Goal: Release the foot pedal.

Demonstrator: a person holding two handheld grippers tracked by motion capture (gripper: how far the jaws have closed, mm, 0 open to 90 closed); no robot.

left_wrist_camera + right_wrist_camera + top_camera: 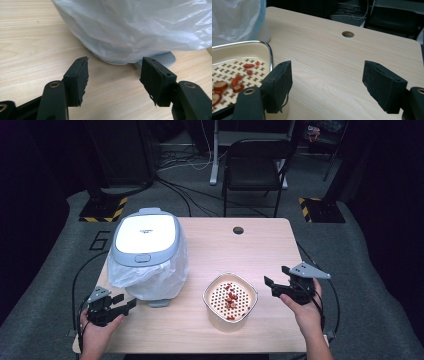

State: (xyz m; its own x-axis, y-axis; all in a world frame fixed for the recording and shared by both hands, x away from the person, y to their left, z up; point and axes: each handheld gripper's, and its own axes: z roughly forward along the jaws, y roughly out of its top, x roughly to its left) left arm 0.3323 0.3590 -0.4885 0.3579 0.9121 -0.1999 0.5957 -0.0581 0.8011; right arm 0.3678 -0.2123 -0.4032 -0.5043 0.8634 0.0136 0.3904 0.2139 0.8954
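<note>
Crinkled translucent plastic liner (pixel 150 275) drapes over and hides the body of the grey-and-white lidded bin (pixel 144 239) at the wooden table's (pixel 220 245) left; only its ribbed foot pedal (pixel 163 58) pokes out. Cream, rounded-square perforated basket (pixel 230 300) with red slices sits centre-front, cut off in the right gripper view. Left gripper (pixel 113 72) gapes empty just short of the liner; right gripper (pixel 327 80) gapes empty beside the basket rim.

Cream perforated basket (pixel 230 300), red slices (pixel 231 298); grey-white bin (pixel 144 240).
</note>
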